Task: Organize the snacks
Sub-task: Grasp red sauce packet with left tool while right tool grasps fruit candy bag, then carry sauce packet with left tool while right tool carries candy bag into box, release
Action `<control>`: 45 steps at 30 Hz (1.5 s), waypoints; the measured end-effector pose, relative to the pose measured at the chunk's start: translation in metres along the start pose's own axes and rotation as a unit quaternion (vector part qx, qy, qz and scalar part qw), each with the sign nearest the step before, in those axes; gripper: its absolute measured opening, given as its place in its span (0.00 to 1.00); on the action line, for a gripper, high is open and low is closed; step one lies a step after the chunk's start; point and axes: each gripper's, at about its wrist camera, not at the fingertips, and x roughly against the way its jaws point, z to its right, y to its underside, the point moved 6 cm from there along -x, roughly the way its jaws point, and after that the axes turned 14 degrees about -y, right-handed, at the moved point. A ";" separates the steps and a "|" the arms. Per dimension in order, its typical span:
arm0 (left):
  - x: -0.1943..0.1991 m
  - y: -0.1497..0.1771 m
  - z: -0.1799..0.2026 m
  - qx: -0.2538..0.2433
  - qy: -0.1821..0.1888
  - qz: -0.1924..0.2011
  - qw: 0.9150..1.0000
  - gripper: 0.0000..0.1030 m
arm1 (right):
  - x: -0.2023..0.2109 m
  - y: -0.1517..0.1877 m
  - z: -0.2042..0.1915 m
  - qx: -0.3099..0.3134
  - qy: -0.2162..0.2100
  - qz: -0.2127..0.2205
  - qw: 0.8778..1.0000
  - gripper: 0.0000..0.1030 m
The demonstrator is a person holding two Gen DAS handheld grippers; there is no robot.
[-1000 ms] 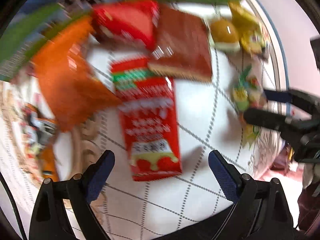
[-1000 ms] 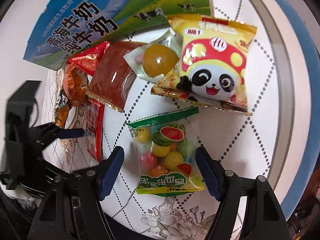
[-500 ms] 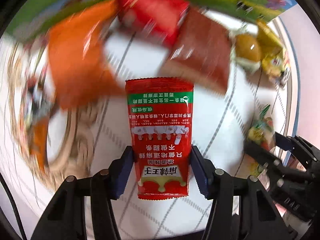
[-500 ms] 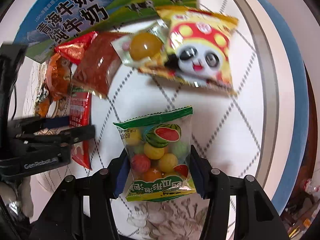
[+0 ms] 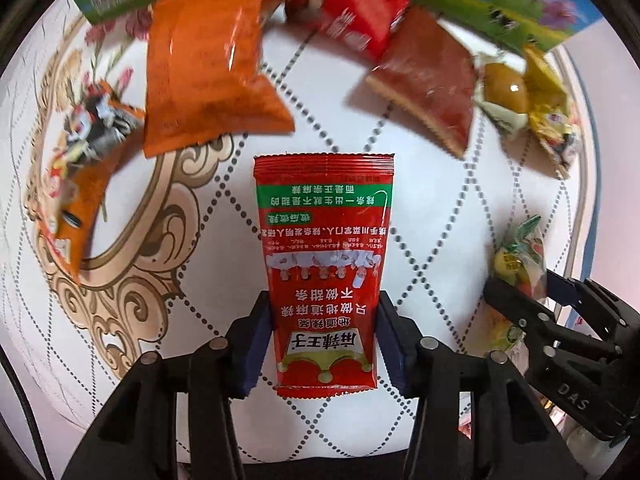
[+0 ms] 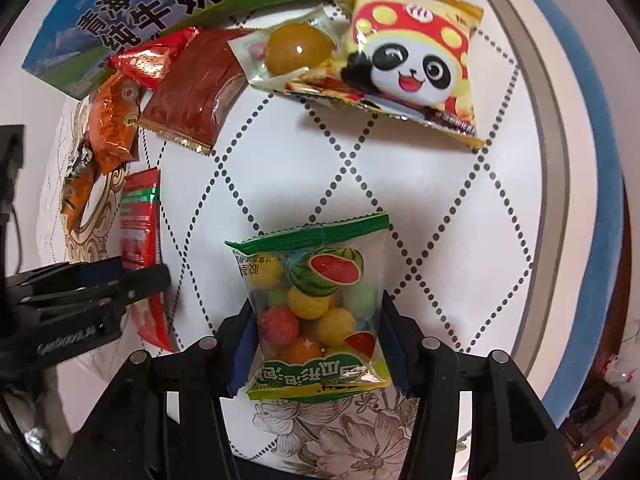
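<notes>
My left gripper (image 5: 324, 344) is shut on the lower end of a red snack packet (image 5: 323, 256) and holds it above the white patterned table. My right gripper (image 6: 316, 344) is shut on a clear bag of round fruit candies (image 6: 316, 312) with a green top edge. In the right wrist view the red packet (image 6: 138, 216) and the left gripper (image 6: 100, 280) show at the left. In the left wrist view the candy bag (image 5: 520, 264) and the right gripper (image 5: 536, 300) show at the right.
Further back lie an orange packet (image 5: 200, 76), a red packet (image 5: 352, 20), a brown packet (image 6: 196, 88), a yellow jelly cup (image 6: 298, 48) and a panda snack bag (image 6: 416, 64). A milk carton box (image 6: 140, 12) lies behind them. The table's rim (image 6: 560, 184) curves along the right.
Both grippers closed from open onto their packets: the left on the red packet, the right on the candy bag. Both packets now sit higher off the table.
</notes>
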 end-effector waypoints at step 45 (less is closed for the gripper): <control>0.132 -0.264 -0.029 0.062 0.111 -0.004 0.992 0.46 | 0.098 -0.258 -0.053 0.009 -0.026 0.104 0.994 0.54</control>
